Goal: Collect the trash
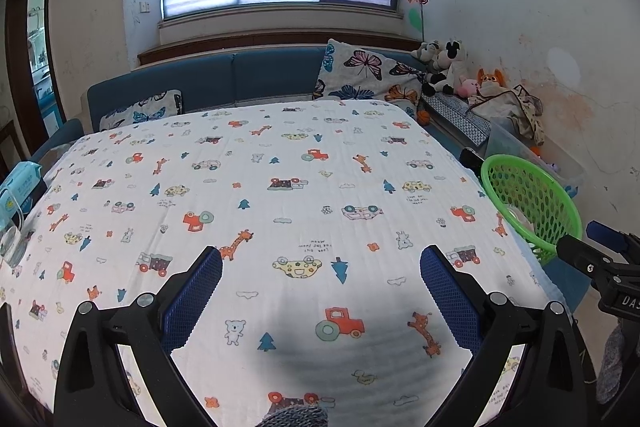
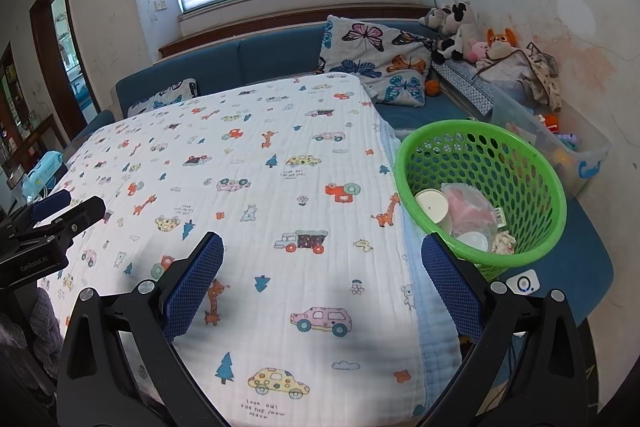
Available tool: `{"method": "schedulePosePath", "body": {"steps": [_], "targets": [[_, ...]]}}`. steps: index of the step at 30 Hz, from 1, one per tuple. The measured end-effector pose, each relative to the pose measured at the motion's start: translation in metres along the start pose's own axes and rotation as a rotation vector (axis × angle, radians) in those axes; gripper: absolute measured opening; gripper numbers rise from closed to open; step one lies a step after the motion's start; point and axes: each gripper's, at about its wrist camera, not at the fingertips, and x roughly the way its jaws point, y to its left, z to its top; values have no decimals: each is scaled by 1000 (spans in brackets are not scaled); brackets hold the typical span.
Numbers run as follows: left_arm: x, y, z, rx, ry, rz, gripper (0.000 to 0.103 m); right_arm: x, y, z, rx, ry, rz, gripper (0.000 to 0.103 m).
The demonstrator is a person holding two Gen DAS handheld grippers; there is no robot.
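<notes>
Two grippers, black frames with blue mesh-textured pads: left gripper (image 1: 321, 263), jaws wide apart, nothing between them, held over the near edge of the worktop; right gripper (image 2: 322, 251), jaws likewise wide apart and empty, held over the worktop's right edge. One worktop, covered by one white quilted cloth (image 1: 280, 187) printed with small cars, tractors, giraffes and trees; a pale blue layer shows along its right edge in the right wrist view only. One green basket (image 2: 532, 163), round, plastic, perforated with oval holes, standing just beside the worktop's right edge on a blue seat. Its contents are plain only in the right wrist view: one round white lid (image 2: 431, 205), one clear plastic wrapper (image 2: 472, 213) with pink inside and a barcode label, one smaller white round piece (image 2: 476, 241), one crumpled tissue (image 2: 503, 242). The left wrist view shows the basket's rim and wall, its inside mostly hidden. One blue wipes pack (image 1: 22, 183) at the worktop's left edge, clearer in the left wrist view. Two butterfly-print cushions on the blue sofa (image 1: 240, 79) beyond the far edge; one larger cushion (image 1: 368, 75), one smaller (image 1: 144, 109).
</notes>
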Motion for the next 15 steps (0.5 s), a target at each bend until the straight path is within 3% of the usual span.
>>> {"method": "schedulePosePath", "body": {"steps": [15], "targets": [[0,-1,0,1,1,0,96,0,1,0,0,0,1,98]]}}
